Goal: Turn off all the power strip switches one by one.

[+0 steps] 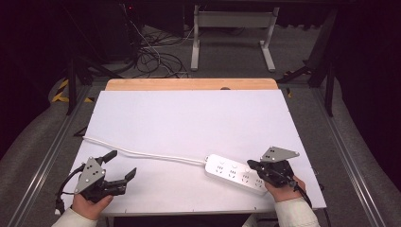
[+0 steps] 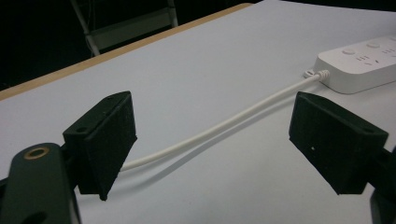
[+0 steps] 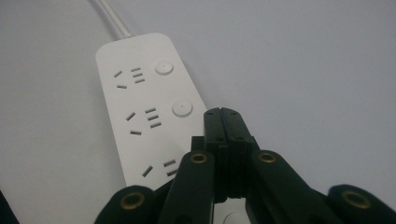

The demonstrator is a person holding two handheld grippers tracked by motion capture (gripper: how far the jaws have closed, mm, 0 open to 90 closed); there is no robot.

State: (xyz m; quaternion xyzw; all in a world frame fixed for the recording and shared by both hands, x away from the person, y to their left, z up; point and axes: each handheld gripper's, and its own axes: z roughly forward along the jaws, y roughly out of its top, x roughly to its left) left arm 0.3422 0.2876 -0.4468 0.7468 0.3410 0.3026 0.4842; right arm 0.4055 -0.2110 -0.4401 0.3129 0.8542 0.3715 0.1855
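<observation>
L gripper (image 1: 122, 169) jaws wide beside cord (image 1: 142, 153); R gripper (image 1: 252, 165) jaws closed over power strip (image 1: 231, 171).

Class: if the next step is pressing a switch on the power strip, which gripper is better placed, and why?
Right. The right gripper hangs over the power strip, jaws shut, tips beside a round switch. The left gripper sits open near the table's left edge, by the cord, well away from the strip.

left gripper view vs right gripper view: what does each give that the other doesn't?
Left gripper view alone: the left gripper with jaws wide apart, the table's wooden edge, a long run of white cable. Right gripper view alone: the right gripper with jaws closed over the power strip, its sockets and round buttons close up. Shared: strip, cable, white tabletop.
</observation>
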